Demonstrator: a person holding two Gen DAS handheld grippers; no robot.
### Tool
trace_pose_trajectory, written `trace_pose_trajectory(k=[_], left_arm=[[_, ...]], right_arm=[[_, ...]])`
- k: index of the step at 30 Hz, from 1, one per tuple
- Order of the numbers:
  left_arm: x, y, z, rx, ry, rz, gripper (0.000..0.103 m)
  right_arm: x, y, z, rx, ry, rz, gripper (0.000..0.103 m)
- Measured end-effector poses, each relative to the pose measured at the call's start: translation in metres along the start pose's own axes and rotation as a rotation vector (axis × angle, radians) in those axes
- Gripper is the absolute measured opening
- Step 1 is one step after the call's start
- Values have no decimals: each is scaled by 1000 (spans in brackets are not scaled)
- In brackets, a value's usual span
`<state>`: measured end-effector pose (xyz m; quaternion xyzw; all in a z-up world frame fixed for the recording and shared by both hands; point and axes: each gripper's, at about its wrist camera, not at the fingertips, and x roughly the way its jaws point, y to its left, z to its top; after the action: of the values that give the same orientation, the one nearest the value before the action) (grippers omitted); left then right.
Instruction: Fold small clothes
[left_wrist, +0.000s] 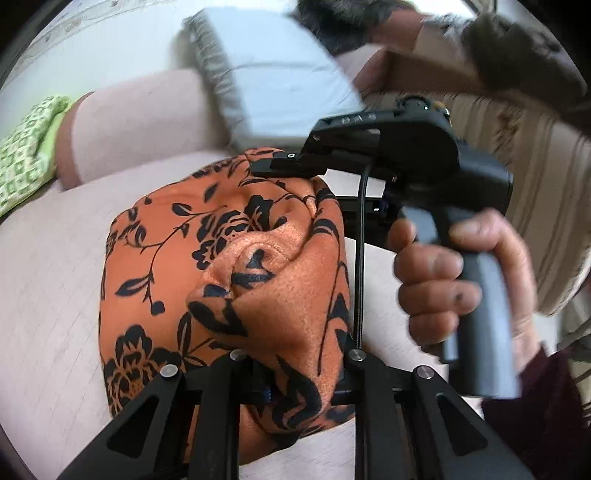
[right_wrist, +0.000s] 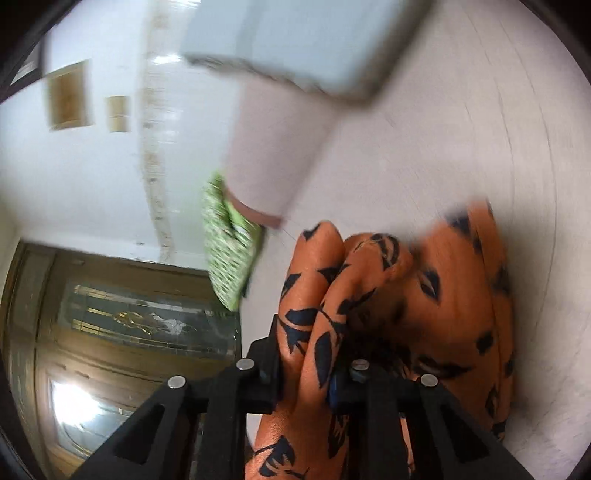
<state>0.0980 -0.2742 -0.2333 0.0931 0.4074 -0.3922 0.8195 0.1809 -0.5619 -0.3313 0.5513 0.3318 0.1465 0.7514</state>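
Left-wrist view, left to right: at 9 o'clock we see a green cloth (left_wrist: 26, 147) at the bed's edge; at centre, the orange floral garment (left_wrist: 221, 266) lies bunched on the pale bed (left_wrist: 48, 295); at 12 o'clock a grey pillow (left_wrist: 280, 77). The left claw (left_wrist: 295, 384), at 6 o'clock, is clenched on a gathered fold of the garment, which rises between its jaws. We judge this grip serves to lift one edge for folding. At 3 o'clock a hand (left_wrist: 461, 280) grips the handle of the right claw (left_wrist: 288, 166), whose tip meets the garment's far edge at 12 o'clock.

Right-wrist view: a door (right_wrist: 122, 332) fills 8 o'clock; the green cloth (right_wrist: 229, 254) sits left of centre; at 5 o'clock pleats of the garment (right_wrist: 332, 295) are pinched between the right claw's jaws (right_wrist: 310, 373), presumably holding the opposite edge taut.

Motion blur softens this view. Both claws' pads are hidden by fabric, and the garment's type and outline cannot be made out.
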Motion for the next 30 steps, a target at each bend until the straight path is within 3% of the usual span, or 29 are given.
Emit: trace_pose_trajectory(k=[2, 5, 6, 8, 10, 11, 15, 18, 20, 22, 24, 27, 30], left_arm=[[12, -9, 4, 21, 24, -30, 22], [57, -16, -6, 20, 159, -30, 30], [73, -16, -14, 12, 205, -19, 31], [72, -22, -19, 36, 165, -7, 36], [67, -28, -19, 59, 168, -40, 54], [65, -29, -19, 56, 176, -62, 56], [45, -27, -22, 78, 203, -93, 56], [17, -16, -37, 98, 184, -108, 56], [-1, -6, -44, 126, 158, -86, 60], [-13, 9, -47, 137, 118, -14, 62], [-15, 27, -46, 115, 91, 46, 62], [-1, 58, -35, 29, 83, 116, 62], [18, 76, -32, -6, 74, 154, 62]], right_arm=[[-19, 1, 3, -43, -48, -30, 18], [-18, -39, 11, 49, -8, -49, 22], [-15, -58, 12, 89, 0, -98, 22], [-11, -79, 14, 123, -21, -170, 22], [-17, -96, 16, 166, -22, -146, 22], [-22, -99, 19, 192, -31, -130, 22], [-35, -82, 21, 118, -60, -153, 22], [-43, -66, 20, 99, -77, -237, 22], [-62, -51, 20, 50, -140, -317, 22], [-81, -37, 17, 3, -202, -341, 22], [-99, -22, 9, -34, -223, -294, 22], [-94, 10, -9, -117, -184, -210, 22], [-67, 55, -37, -269, -86, -154, 22]])
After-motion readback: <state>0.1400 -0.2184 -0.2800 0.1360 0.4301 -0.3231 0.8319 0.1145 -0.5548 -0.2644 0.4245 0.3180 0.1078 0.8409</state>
